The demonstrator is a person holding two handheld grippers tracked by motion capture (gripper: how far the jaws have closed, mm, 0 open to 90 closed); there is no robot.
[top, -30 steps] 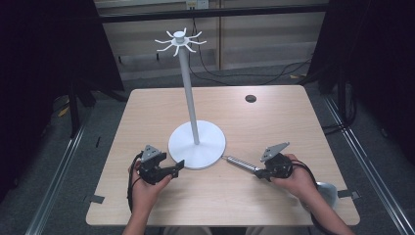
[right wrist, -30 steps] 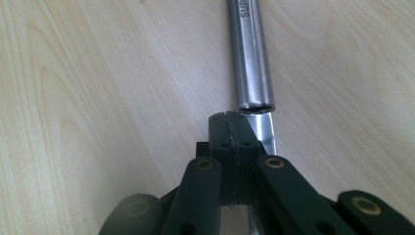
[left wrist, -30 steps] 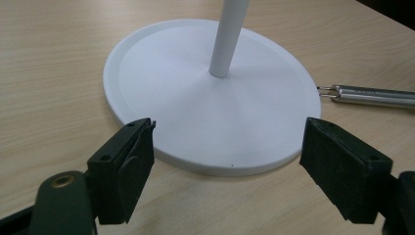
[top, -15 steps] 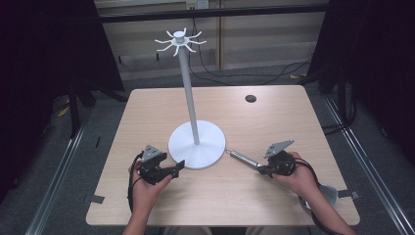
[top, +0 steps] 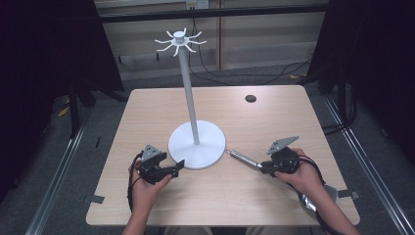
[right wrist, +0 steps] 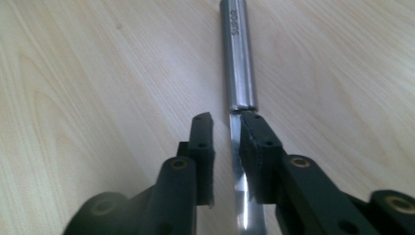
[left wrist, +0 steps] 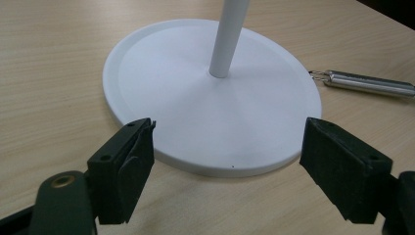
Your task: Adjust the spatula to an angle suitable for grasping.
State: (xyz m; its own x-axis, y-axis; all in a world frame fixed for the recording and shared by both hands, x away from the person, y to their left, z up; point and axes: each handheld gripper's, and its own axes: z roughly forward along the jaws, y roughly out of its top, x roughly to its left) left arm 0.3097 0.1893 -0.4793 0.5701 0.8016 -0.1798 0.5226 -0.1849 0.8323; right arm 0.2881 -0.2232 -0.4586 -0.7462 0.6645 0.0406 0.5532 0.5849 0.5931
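High view: you have a metal kitchen utensil (top: pixel 243 159) lying flat on the table (top: pixel 274 117), its handle tip just beside the round base (top: pixel 197 144) of the white hook stand (top: pixel 188 98).
Done: nothing hangs on the hooks (top: pixel 180 41) at the top of the pole.
Left to do: by my reading, you have yet to lift the utensil and hang it by its loop.
Right gripper (top: pixel 262 167): its jaws have just been opening; the utensil's flat shank (right wrist: pixel 236 142) lies between them, unclamped, close against one pad.
Left gripper (top: pixel 178 165): released, jaws spread wide, holding nothing, facing the base's near rim.
Right gripper view: gives you the gap at the shank and the lettering on the steel handle (right wrist: pixel 238 54).
Left gripper view: gives you the wire hanging loop (left wrist: pixel 318 74) at the handle's end, apart from the base.
High view alone: lets you see the hooks and the shiny working end by your right wrist.
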